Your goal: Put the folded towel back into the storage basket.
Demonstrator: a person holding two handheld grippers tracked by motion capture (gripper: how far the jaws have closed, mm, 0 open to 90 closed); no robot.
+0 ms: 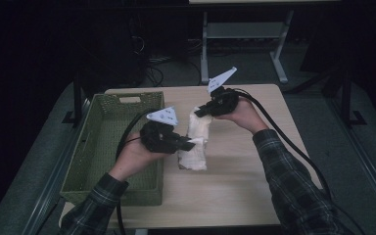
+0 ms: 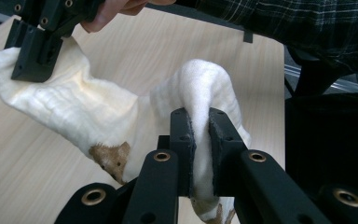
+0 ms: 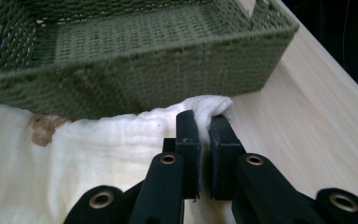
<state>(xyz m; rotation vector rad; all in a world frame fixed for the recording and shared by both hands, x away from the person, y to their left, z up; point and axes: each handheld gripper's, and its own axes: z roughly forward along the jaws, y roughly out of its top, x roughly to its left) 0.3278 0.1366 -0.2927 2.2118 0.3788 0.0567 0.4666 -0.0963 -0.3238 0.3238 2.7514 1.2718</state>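
A folded white cloth with a brown printed patch hangs between my two grippers above the wooden table. My left gripper is shut on its near edge; in the left gripper view the cloth bulges over the pinching jaws of the left gripper, and the brown patch faces me. My right gripper is shut on the far corner; up close the cloth folds between the jaws of the right gripper. The right gripper also appears in the left gripper view, clamped on the cloth.
A green woven basket sits on the left part of the table, its inside bare; its wall rises just behind the cloth in the right gripper view. A metal desk frame stands beyond the table on the dark floor.
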